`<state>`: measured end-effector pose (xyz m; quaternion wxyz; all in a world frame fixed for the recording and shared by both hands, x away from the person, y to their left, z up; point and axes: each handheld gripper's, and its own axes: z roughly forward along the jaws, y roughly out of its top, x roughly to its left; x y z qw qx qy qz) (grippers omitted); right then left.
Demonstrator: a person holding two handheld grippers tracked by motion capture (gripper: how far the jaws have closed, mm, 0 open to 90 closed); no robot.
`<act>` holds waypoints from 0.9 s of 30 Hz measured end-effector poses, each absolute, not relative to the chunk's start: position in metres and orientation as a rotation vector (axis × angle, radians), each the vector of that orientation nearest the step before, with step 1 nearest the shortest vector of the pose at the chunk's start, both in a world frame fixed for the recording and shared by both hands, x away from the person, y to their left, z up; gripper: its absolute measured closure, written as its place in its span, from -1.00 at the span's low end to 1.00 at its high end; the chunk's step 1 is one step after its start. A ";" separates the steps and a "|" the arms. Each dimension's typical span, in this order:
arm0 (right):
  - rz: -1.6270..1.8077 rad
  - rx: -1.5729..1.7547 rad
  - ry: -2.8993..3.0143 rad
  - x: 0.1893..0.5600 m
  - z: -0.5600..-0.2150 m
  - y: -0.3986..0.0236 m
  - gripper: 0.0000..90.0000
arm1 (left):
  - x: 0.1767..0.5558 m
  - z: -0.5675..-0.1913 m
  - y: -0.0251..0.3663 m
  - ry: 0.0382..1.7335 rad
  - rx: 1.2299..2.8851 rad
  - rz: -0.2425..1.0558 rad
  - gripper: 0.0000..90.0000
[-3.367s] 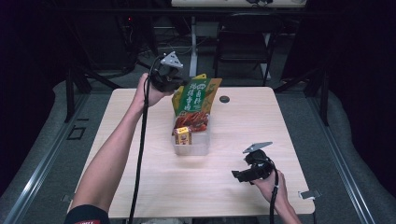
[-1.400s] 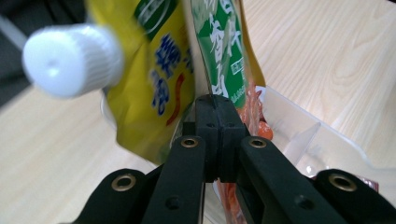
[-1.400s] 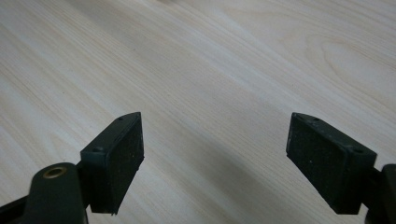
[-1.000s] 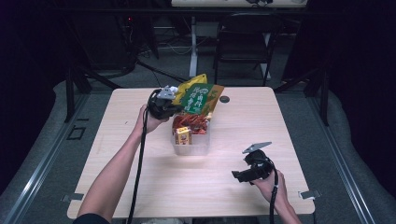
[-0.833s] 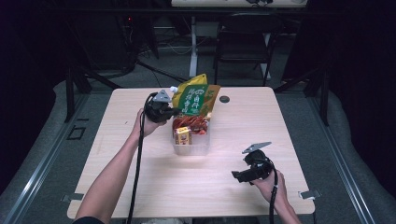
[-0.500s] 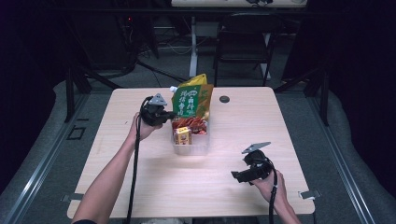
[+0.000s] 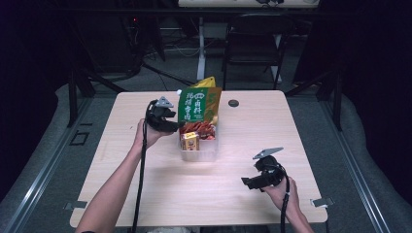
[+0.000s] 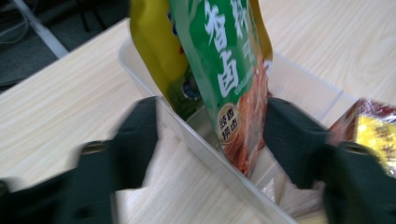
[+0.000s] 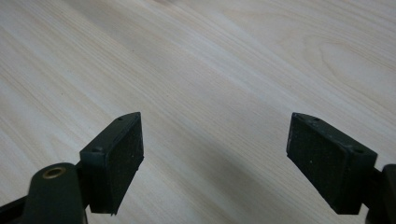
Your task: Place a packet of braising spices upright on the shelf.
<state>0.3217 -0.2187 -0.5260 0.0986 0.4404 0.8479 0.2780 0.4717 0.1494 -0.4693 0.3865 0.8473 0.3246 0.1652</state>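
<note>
A green snack pouch stands upright in a clear plastic bin at the table's middle, with a yellow pouch behind it. A small yellow box and a red packet lie in the bin too. My left gripper is at the bin's left side. Its jaws have just been opening and now stand apart around the green pouch and the bin wall, pads off both. My right gripper rests low near the front right, open over bare wood.
A small black round disc sits on the table behind the bin. A dark chair and stand legs are beyond the far edge. Light wood stretches left and right of the bin.
The left hand came down and left with the green pouch, which went from tilted to upright in the bin. The left jaws let go and spread. The right hand stayed put.
</note>
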 end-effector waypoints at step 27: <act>0.823 1.297 2.488 0.320 -0.524 -0.218 -0.61 | 0.356 -0.496 0.235 1.164 2.099 0.455 -0.73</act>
